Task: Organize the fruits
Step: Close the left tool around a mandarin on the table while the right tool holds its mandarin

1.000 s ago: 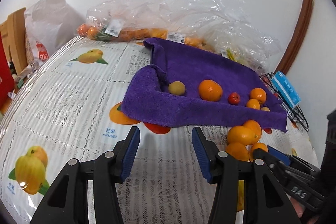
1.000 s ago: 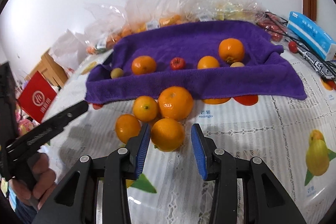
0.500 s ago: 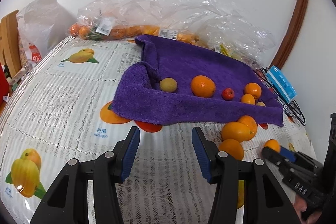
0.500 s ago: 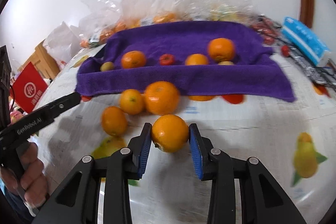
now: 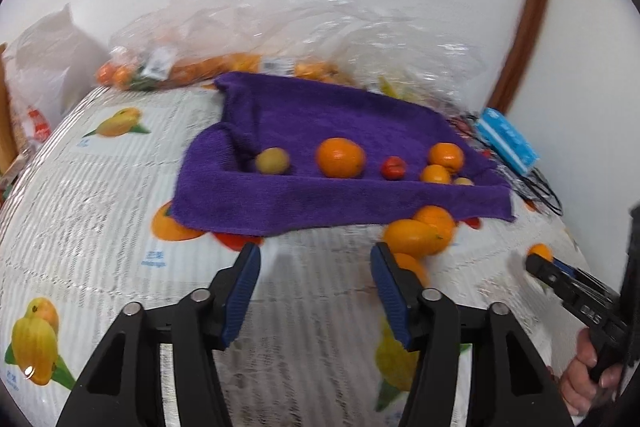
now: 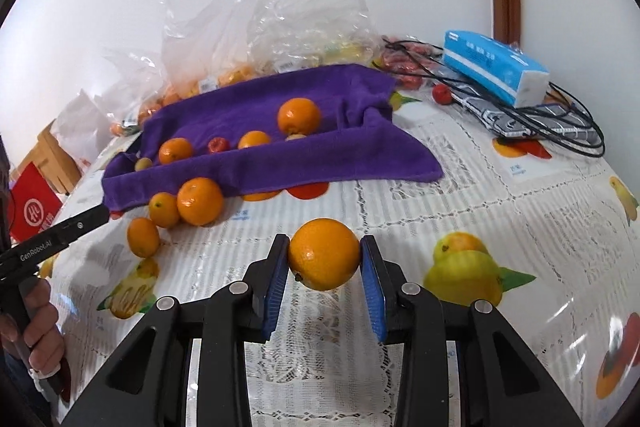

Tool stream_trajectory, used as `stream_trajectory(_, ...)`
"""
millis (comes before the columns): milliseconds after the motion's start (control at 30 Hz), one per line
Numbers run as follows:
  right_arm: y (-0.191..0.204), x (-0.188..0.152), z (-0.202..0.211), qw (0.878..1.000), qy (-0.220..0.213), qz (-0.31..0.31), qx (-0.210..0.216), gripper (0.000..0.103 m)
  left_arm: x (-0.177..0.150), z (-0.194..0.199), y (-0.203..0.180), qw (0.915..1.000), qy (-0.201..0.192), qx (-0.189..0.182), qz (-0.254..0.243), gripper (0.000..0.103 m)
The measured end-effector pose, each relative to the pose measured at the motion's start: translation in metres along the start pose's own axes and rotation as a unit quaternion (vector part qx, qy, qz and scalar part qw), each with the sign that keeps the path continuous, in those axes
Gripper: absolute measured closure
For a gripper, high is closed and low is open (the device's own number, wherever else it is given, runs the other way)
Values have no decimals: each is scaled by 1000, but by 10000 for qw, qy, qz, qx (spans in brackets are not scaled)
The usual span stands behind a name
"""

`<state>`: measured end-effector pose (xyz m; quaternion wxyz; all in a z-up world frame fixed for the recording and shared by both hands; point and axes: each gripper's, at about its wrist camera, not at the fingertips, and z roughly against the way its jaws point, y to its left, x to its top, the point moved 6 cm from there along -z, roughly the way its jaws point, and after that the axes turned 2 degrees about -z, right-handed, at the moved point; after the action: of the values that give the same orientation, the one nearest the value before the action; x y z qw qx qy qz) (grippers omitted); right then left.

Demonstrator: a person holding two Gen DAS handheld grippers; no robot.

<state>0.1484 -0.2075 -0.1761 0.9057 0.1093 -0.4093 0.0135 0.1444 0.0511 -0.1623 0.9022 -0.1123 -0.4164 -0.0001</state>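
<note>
The right tongs [image 6: 324,273] grip an orange [image 6: 324,254] above the tabletop [image 6: 460,195]; the left tongs [image 5: 315,277], just widening, stand open and empty.

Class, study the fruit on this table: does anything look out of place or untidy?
Yes. Three oranges lie loose on the tablecloth beside the purple towel, where the other fruit sits in a rough row. The towel's near edge is bunched and askew.

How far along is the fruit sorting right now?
Partly done. Six fruits already sit in a row on the purple towel, including a large orange. The right gripper is shut on another orange, lifted off the table. Three oranges wait loose on the tablecloth. The left gripper, just opened wider, holds nothing.
</note>
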Motion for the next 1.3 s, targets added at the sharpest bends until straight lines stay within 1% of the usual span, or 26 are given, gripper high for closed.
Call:
stream_trajectory(67,2,0,-1,10000,24,11,5,67,0,4,-13,9996,-86,-166,-235,35)
stream_trajectory(100,2,0,-2,10000,35,7,-18,67,-2,5,-21,9989,-97,-227,-398,35)
stream_trajectory(167,2,-1,-2,10000,40,-14,21,67,-4,4,-31,9981,-41,-275,-554,34)
stream_trajectory(233,1,-1,-3,10000,65,-45,46,67,-7,-1,-39,9974,96,-313,-642,34)
stream_trajectory(333,-2,-2,-4,9998,85,-137,88,67,-10,-10,-45,9967,298,-276,-697,35)
stream_trajectory(433,-5,-2,-4,9997,84,-203,76,67,-13,-20,-53,9947,537,-451,-755,35)
stream_trajectory(533,-4,-2,-5,9997,116,-191,87,67,-17,-32,-60,9923,797,-286,-906,35)
stream_trajectory(633,-2,-3,-6,9997,135,-161,117,67,-18,-39,-58,9924,905,-184,-817,38)
stream_trajectory(700,-2,-3,-8,9996,169,-165,128,67,-15,-43,-55,9934,895,-35,-719,44)
stream_trajectory(733,-2,-3,-8,9996,183,-169,126,67,-14,-44,-55,9937,889,-24,-688,50)
stream_trajectory(767,-2,-3,-9,9996,191,-167,129,67,-14,-45,-55,9938,882,-24,-674,54)
stream_trajectory(800,-1,-3,-8,9996,188,-153,163,67,-14,-45,-55,9939,878,-26,-664,55)
stream_trajectory(867,0,-3,-8,9996,173,-126,182,67,-14,-46,-57,9938,884,-138,-666,66)
stream_trajectory(1300,2,-4,-11,9994,263,-110,213,67,-14,-47,-58,9934,903,-118,-701,65)
